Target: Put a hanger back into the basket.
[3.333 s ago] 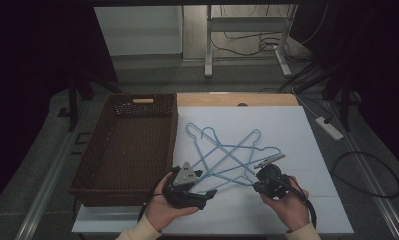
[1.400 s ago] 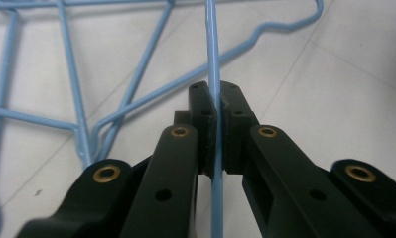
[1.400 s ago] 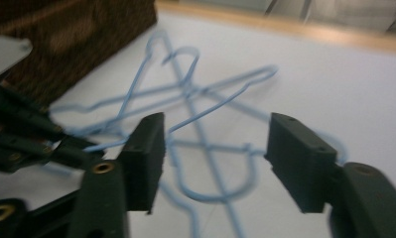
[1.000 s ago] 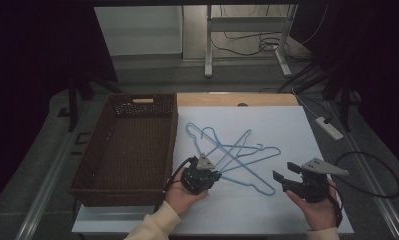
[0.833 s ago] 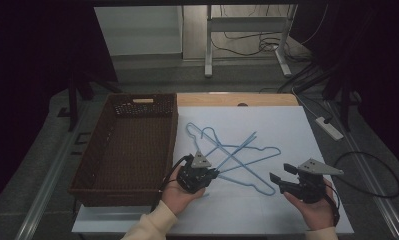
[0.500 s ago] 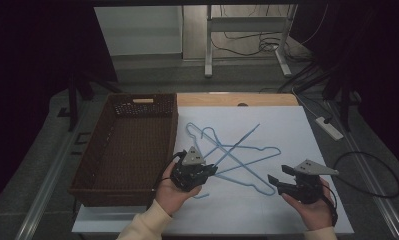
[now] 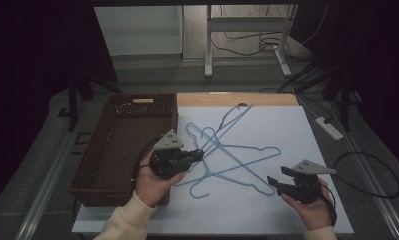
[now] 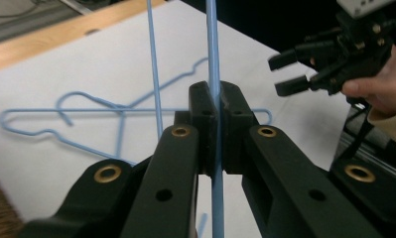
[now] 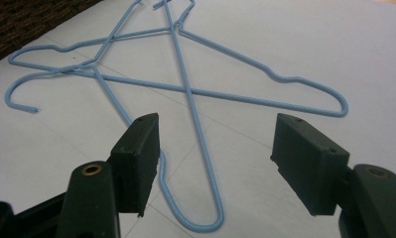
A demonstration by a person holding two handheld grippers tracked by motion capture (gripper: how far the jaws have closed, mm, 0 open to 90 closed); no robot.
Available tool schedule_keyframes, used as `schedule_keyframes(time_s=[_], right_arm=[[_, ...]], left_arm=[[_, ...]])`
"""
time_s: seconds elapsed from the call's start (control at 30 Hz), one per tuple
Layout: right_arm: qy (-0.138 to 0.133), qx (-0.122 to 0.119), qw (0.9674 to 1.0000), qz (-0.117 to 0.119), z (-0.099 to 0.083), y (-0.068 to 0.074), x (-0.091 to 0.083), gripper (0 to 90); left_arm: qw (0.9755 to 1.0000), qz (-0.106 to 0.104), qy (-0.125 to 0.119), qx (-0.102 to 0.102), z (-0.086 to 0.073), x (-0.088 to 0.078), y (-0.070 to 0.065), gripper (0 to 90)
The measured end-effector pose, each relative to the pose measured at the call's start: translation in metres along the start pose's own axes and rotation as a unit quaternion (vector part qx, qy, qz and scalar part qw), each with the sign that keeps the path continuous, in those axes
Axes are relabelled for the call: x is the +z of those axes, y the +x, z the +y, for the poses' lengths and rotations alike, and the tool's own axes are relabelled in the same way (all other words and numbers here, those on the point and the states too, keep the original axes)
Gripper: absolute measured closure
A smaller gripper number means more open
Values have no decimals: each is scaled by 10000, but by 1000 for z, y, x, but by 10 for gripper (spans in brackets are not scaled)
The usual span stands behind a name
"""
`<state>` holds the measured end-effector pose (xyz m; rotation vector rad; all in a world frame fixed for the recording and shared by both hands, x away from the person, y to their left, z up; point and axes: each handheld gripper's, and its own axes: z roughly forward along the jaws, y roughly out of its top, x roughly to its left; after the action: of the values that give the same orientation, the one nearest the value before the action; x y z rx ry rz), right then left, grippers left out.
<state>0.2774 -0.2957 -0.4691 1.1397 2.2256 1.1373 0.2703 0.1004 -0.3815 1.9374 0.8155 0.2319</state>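
Several thin blue wire hangers lie crossed on the white table top. My left gripper is shut on the wire of one blue hanger, which tilts up off the table, its far end toward the back. The other hangers rest flat beneath it. My right gripper hovers open at the front right, just short of a hanger's rounded corner, holding nothing. It also appears in the left gripper view, as the right gripper.
An empty brown wicker basket stands left of the hangers, beside my left hand. A wooden strip borders the table's far edge. A power strip and cables lie on the floor to the right.
My left gripper has risen and drawn toward the basket with the hanger, whose far end has lifted off the table. The right gripper left the hangers earlier and has since barely moved.
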Motion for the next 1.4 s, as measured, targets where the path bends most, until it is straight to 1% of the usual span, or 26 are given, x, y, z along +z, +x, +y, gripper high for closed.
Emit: schedule_keyframes(time_s=[0.07,0.27,0.3,0.33,0.37,0.4,0.43,0.53,0.67,0.7,0.73,0.77,0.87,0.97,1.0,1.07,1.27,1.4], right_arm=[[0,8,10000,10,-1,0,1,362],[12,40,10000,13,-2,-1,2,361],[20,32,10000,1,-2,-1,2,360],[20,28,10000,0,-2,-1,2,359],[19,27,10000,-1,-2,-1,2,358],[24,28,10000,1,-2,-1,2,358],[30,30,10000,3,-2,-1,2,358],[46,21,10000,2,-2,-1,3,356],[65,25,10000,0,-2,-1,3,355],[66,22,10000,-3,-2,-1,4,355],[67,19,10000,-4,-2,-1,4,355],[67,17,10000,-7,-2,0,4,355],[69,17,10000,-16,-1,0,4,354],[70,-4,10000,-27,-1,1,4,354],[70,-4,10000,-27,-1,1,4,354],[76,-7,10000,-24,-1,1,4,354],[88,-35,10000,-6,-1,1,5,351],[95,-84,9999,-3,-1,2,5,348]], left_arm=[[10000,48,-51,-37,1,-8,6,866],[9992,319,-146,-169,-1,-29,25,866],[9992,319,-146,-169,-1,-29,25,866],[9990,367,-192,-157,-3,-39,34,866],[9990,367,-192,-157,-3,-39,34,866],[9987,428,-213,-170,-5,-46,40,866],[9986,454,-222,-176,-6,-51,44,866],[9977,543,-259,-302,-11,-64,57,866],[9967,665,-283,-378,-19,-79,75,866],[9966,676,-281,-384,-20,-81,78,866],[9966,676,-281,-384,-20,-81,78,866],[9966,681,-266,-390,-23,-86,87,866],[9963,753,-207,-360,-28,-93,97,866],[9957,832,-133,-384,-33,-97,106,866],[9957,832,-133,-384,-33,-97,106,866],[9953,873,-63,-421,-37,-100,113,866],[9953,833,-49,-482,-47,-106,128,866],[9947,881,-4,-538,-54,-111,136,866]])
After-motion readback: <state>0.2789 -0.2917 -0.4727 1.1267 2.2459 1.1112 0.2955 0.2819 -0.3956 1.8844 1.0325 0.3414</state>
